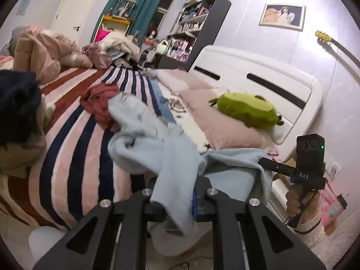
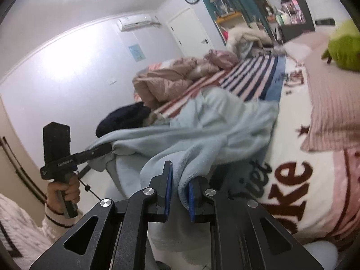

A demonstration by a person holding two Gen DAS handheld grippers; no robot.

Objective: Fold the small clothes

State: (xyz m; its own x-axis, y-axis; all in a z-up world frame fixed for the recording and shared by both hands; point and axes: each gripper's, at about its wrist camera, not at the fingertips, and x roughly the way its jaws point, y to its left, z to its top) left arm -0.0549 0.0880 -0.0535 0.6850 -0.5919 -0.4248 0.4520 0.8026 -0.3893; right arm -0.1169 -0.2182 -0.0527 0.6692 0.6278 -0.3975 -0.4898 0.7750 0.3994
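Observation:
A light blue garment (image 1: 162, 148) hangs lifted over the near edge of the bed, stretched between both grippers. My left gripper (image 1: 177, 200) is shut on one edge of it, cloth draping over the fingers. It shows at the left of the right wrist view (image 2: 105, 149), pinching the cloth. My right gripper (image 2: 180, 193) is shut on another edge of the garment (image 2: 202, 135); blue pads (image 2: 168, 186) press the fold. It shows at the right of the left wrist view (image 1: 263, 160). A dark red garment (image 1: 99, 103) lies crumpled on the striped blanket behind.
The bed has a striped blanket (image 1: 74, 139), a pink pillow (image 1: 216, 121) with a green plush toy (image 1: 247, 109), and a white headboard (image 1: 258, 78). A navy garment (image 1: 15, 103) and bunched quilts (image 1: 45, 51) lie at the left. A bookshelf (image 1: 191, 29) stands behind.

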